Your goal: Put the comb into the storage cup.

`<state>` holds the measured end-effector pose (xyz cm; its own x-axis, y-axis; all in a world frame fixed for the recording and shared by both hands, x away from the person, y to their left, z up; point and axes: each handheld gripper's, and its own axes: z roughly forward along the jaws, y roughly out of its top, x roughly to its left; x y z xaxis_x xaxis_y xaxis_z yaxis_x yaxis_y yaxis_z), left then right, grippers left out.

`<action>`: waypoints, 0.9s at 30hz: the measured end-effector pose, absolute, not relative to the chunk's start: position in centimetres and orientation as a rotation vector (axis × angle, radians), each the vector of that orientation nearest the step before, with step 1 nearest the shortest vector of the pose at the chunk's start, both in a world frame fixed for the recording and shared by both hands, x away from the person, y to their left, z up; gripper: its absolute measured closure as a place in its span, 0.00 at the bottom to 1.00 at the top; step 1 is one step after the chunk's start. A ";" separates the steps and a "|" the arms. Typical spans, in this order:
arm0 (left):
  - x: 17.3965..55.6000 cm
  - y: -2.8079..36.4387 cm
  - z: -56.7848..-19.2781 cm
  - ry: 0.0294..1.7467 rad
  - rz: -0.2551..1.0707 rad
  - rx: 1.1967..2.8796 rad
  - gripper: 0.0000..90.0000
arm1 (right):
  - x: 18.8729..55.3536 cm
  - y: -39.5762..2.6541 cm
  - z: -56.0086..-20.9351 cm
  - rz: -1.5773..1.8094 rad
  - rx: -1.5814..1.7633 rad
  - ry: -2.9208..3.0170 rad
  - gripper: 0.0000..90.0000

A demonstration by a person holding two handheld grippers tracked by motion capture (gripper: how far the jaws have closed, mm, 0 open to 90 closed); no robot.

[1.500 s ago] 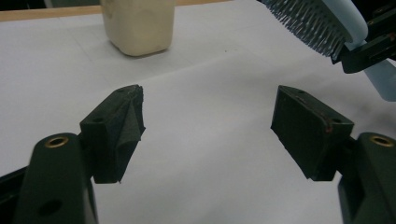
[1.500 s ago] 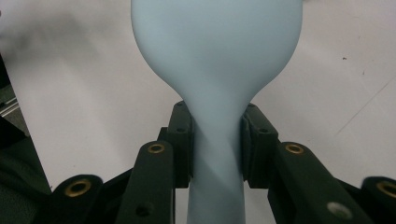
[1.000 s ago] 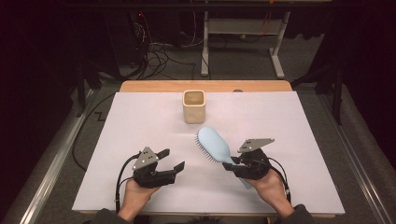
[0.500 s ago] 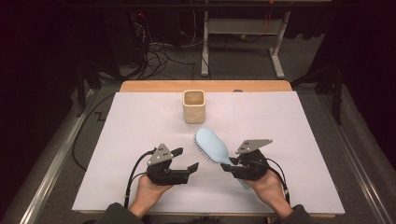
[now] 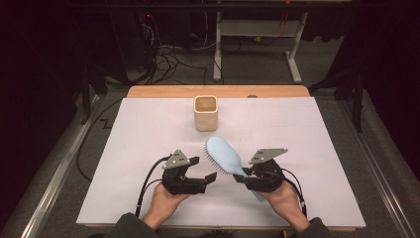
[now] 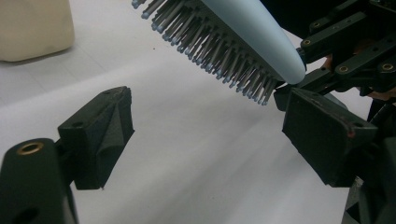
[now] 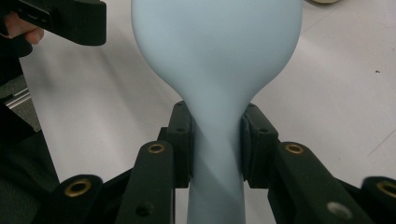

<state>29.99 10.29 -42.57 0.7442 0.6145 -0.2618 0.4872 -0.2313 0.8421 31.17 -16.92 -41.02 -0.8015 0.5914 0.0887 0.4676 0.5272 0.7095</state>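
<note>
Jaws gripping hairbrush [image 5: 225, 156] neck, table edge [image 5: 218, 91] seemingly far

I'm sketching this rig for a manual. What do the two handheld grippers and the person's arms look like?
Both the left gripper and the right gripper are black, built of bolted links with brass-coloured screw holes. Each carries a grey three-cornered plate on top, blocky black fingers and a looping black cable. The person wears dark sleeves.

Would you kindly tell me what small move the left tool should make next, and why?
Probably ease the left tool toward the hairbrush head and close on it: its jaws, just opened, stand empty beside the bristles, while the right tool clamps the handle.
</note>
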 end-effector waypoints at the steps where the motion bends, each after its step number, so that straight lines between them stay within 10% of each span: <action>1: 30.0 10.2 -42.5 0.847 0.147 1.887 0.19 | 31.2 -16.9 -41.0 1.131 0.903 2.601 0.78; 27: 30.9 7.6 -41.6 0.835 0.121 1.884 0.18 | 30.9 -16.4 -41.0 1.122 0.864 2.575 0.78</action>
<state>30.89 7.57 -41.60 0.7537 0.5957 -0.2777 0.4927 -0.2325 0.8386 30.87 -16.40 -41.01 -0.8086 0.5866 0.0458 0.4329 0.5403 0.7216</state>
